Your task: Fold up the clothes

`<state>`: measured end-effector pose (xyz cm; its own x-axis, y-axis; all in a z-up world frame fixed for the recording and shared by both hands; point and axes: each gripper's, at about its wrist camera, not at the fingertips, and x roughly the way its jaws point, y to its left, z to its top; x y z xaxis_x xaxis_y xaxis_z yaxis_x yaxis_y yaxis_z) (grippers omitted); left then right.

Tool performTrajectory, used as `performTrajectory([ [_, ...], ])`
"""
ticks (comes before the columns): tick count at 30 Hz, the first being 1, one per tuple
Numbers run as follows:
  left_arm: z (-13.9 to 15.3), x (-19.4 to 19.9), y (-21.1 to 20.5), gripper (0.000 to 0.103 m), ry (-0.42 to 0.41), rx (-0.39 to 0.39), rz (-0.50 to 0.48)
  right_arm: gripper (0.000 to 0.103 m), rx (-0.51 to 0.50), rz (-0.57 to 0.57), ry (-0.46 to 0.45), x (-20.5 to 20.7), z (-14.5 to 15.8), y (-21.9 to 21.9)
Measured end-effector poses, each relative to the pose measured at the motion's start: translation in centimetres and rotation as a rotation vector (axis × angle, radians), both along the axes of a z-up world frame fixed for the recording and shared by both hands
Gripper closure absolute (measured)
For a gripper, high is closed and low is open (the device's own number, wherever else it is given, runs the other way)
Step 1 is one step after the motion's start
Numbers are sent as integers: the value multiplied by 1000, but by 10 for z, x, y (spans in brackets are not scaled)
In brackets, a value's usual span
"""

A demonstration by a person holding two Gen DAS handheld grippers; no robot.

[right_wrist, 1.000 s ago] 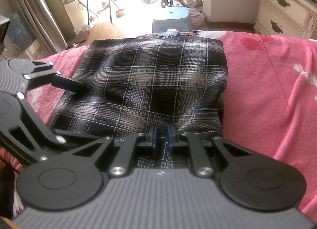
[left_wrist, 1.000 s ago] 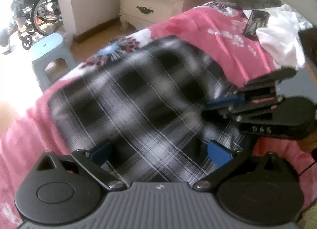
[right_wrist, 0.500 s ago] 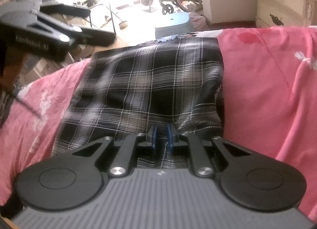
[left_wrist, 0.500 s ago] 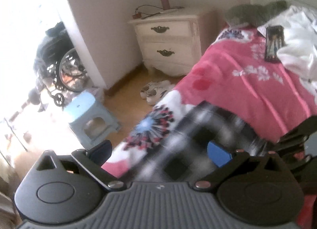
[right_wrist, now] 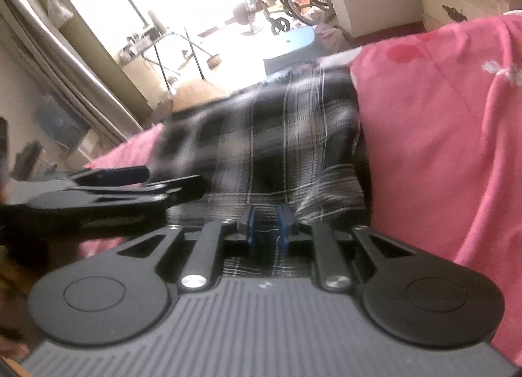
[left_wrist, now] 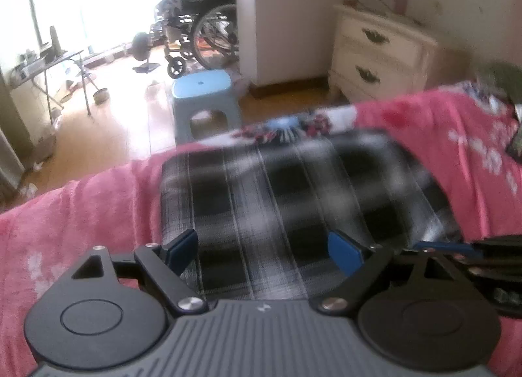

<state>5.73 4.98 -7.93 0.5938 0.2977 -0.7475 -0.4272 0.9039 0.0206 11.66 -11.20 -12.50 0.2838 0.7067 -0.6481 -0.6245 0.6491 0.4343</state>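
The plaid garment (left_wrist: 293, 194) lies flat on the bed, on the pink blanket (left_wrist: 81, 214), and it stretches from the two tools away toward the far edge of the bed, where a blue stool (left_wrist: 204, 96) stands on the floor behind it. Its long axis seems to run near to far, so both tools are at its near hem. The right tool (right_wrist: 267, 227) is the one that already has the cloth: its blue pads (right_wrist: 283, 228) are drawn almost together and a fold of the near edge (right_wrist: 267, 236) sits pinched between them, close to the right corner of the garment. The left tool (left_wrist: 263, 248) is released, with its blue pads (left_wrist: 344, 253) wide apart, and the cloth shows in the gap between them; I cannot tell if the pads touch the cloth or only hover above it. In the left wrist view the right tool appears just beside it, at the right. I think the next move needs the left tool to close on the near left corner, so that both can carry the hem toward the far edge
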Motion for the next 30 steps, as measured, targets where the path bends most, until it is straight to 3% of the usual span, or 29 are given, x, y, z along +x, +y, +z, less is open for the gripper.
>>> performTrajectory([
  [3, 5, 4, 1, 15, -28, -9, -5, 84, 27, -14, -84, 0, 21, -10],
  [6, 4, 11, 1, 17, -43, 34, 2, 84, 33, -50, -122, 13, 34, -15],
  [10, 0, 22, 15, 31, -86, -12, 45, 85, 10, -52, -128, 33, 40, -14],
  [13, -5, 23, 21, 36, -112, -40, 34, 90, -7, -54, -133, 49, 44, -13],
  [18, -15, 27, 26, 41, -129, -59, -11, 92, -21, 29, -92, 71, 26, 9],
  [22, -21, 30, 31, 43, -131, -65, -31, 92, -45, 21, -47, 91, -4, 20],
  [26, -24, 32, 34, 42, -132, -57, -47, 92, -53, -63, -82, 104, 7, 14],
  [30, -27, 33, 37, 40, -138, -60, -44, 92, 38, 11, -33, 107, 16, 12],
])
